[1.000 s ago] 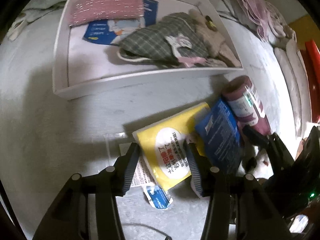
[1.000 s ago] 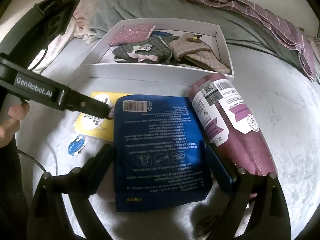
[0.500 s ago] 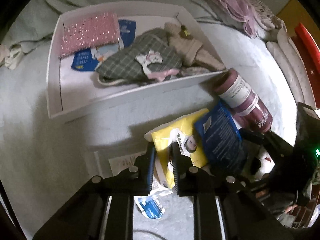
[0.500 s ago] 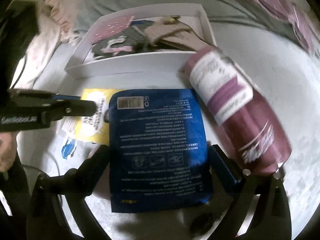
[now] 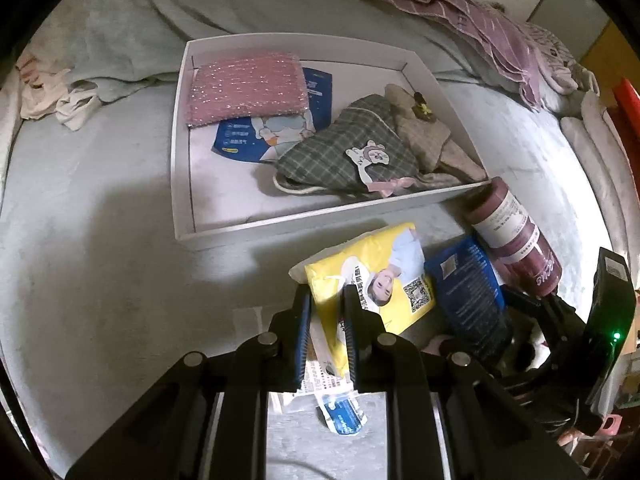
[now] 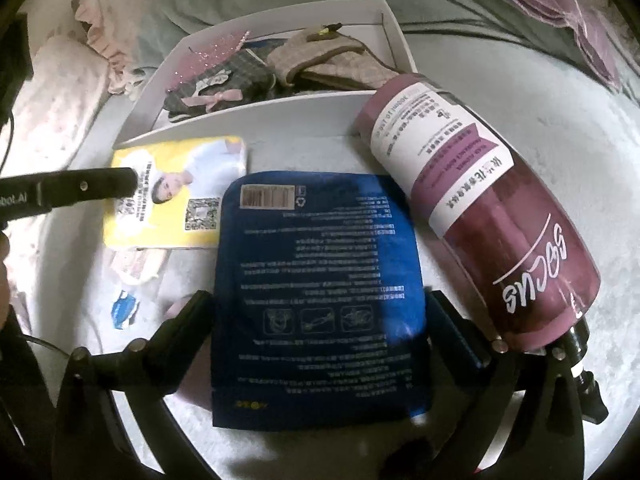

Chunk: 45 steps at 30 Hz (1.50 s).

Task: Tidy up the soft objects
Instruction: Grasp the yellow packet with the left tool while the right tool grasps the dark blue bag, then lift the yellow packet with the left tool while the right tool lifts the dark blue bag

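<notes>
left gripper (image 5: 325, 312) was wide a sec ago, now pinched on yellow pack (image 5: 374, 276) at lower centre, lifted (so ready for the white tray (image 5: 182, 136) upper centre). right gripper (image 6: 316, 312) wide around blue pouch (image 6: 320, 296); only right view shows the pouch's full back.

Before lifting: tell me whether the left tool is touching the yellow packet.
Touching. The left wrist view shows the left tool closed on the yellow packet's near edge.

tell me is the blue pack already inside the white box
No, the blue pack lies on the bed outside the white box.
</notes>
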Motion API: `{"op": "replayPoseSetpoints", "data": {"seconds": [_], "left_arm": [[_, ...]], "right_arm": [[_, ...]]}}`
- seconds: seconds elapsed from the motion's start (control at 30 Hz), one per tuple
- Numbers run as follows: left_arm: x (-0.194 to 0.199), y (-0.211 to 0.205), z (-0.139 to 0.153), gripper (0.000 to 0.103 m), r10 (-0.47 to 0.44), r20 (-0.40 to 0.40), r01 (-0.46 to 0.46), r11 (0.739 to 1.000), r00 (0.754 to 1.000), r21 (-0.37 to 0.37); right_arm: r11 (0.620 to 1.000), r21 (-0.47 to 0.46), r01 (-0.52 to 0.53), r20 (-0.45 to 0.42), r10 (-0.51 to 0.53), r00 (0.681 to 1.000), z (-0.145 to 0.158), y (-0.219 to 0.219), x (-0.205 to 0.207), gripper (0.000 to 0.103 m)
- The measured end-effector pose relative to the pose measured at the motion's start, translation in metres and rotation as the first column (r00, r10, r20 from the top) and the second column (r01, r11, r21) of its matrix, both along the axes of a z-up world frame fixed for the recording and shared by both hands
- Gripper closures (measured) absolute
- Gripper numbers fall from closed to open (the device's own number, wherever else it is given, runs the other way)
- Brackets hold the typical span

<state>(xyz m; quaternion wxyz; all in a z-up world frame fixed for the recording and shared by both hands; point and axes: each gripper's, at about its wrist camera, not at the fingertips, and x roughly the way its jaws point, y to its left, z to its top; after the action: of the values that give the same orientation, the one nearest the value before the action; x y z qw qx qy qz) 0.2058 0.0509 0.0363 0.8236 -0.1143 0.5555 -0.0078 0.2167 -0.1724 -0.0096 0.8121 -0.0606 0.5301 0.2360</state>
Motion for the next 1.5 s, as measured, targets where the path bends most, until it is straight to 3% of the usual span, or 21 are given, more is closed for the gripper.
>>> {"op": "replayPoseSetpoints", "data": {"seconds": [0.13,0.3,0.5,0.7,0.83,0.97,1.33,1.5], "left_arm": [[-0.006,0.009,0.007,0.089,0.027,0.024,-0.027,1.000,0.999,0.003],[-0.012,0.019,0.015,0.089,0.054,0.048,-0.053,0.998,0.997,-0.014],[-0.014,0.021,0.017,0.089,0.072,0.046,-0.072,0.997,0.996,0.008],[-0.019,0.025,0.024,0.089,0.090,0.066,-0.090,0.996,0.994,-0.001],[-0.024,0.027,0.032,0.089,0.096,0.096,-0.096,0.995,0.991,-0.010],[-0.027,0.028,0.037,0.089,0.101,0.112,-0.100,0.995,0.989,-0.012],[-0.026,0.027,0.046,0.089,0.118,0.161,-0.114,0.993,0.980,-0.038],[-0.027,0.029,0.053,0.089,0.135,0.208,-0.119,0.989,0.969,-0.087]], "right_arm": [[0.999,0.030,0.014,-0.020,-0.014,1.000,0.002,-0.005,0.002,0.001],[0.999,0.033,0.020,-0.006,-0.020,1.000,0.007,-0.006,0.000,0.016],[0.998,0.054,0.038,-0.010,-0.037,0.999,0.011,-0.009,-0.001,0.023],[0.994,0.106,-0.017,0.030,0.014,0.999,0.022,-0.007,-0.011,0.025],[0.993,0.079,-0.086,0.123,0.076,0.989,0.034,0.006,-0.028,0.025],[0.991,0.048,-0.126,0.158,0.117,0.980,0.035,0.013,-0.037,0.025],[0.989,0.124,-0.077,0.110,0.064,0.992,0.045,0.016,-0.020,0.025],[0.979,0.196,-0.057,0.062,0.046,0.997,0.053,0.021,-0.009,0.025]]}}
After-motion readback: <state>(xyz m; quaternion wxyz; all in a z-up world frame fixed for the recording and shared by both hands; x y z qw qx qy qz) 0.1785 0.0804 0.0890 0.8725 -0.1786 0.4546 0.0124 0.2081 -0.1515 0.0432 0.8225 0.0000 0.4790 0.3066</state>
